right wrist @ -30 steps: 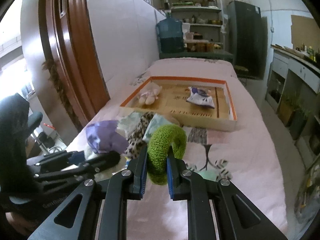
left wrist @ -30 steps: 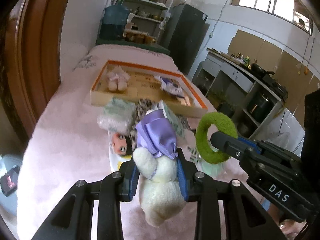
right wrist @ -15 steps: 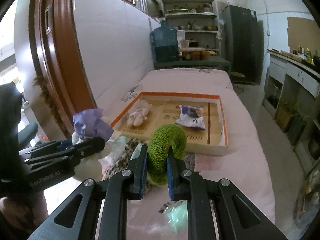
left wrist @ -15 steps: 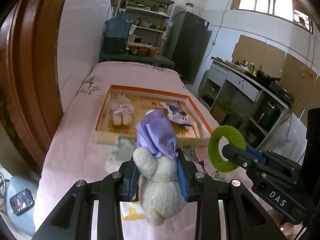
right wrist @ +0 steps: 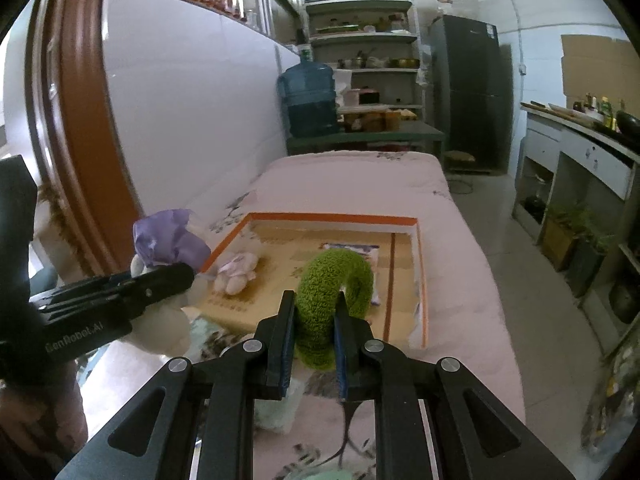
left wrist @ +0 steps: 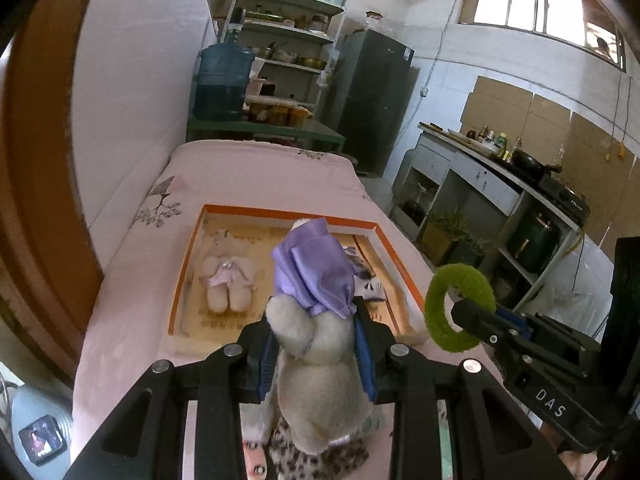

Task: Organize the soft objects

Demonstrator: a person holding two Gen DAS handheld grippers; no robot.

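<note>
My left gripper point(left wrist: 316, 344) is shut on a white plush toy with a purple cloth hood point(left wrist: 316, 320) and holds it in the air before the near edge of the orange-rimmed cardboard tray point(left wrist: 280, 213). The toy also shows in the right wrist view point(right wrist: 168, 248). My right gripper point(right wrist: 314, 320) is shut on a fuzzy green ring point(right wrist: 332, 288), also held up near the tray's near edge point(right wrist: 332, 220); the ring shows in the left wrist view point(left wrist: 458, 306). In the tray lie a small plush in a lilac dress point(left wrist: 228, 280) and a printed pouch point(right wrist: 352, 252), partly hidden.
The tray rests on a pink-covered bed point(right wrist: 460, 272). Loose soft items, among them a leopard-print piece point(left wrist: 316, 456) and a pale green one point(right wrist: 276, 404), lie below the grippers. A wall and wooden door frame point(right wrist: 76, 120) stand left; a floor aisle and counter point(right wrist: 580, 148) lie right.
Both grippers have risen and moved forward toward the tray with their loads. The pile of soft items has dropped below them, and the tray now lies directly ahead.
</note>
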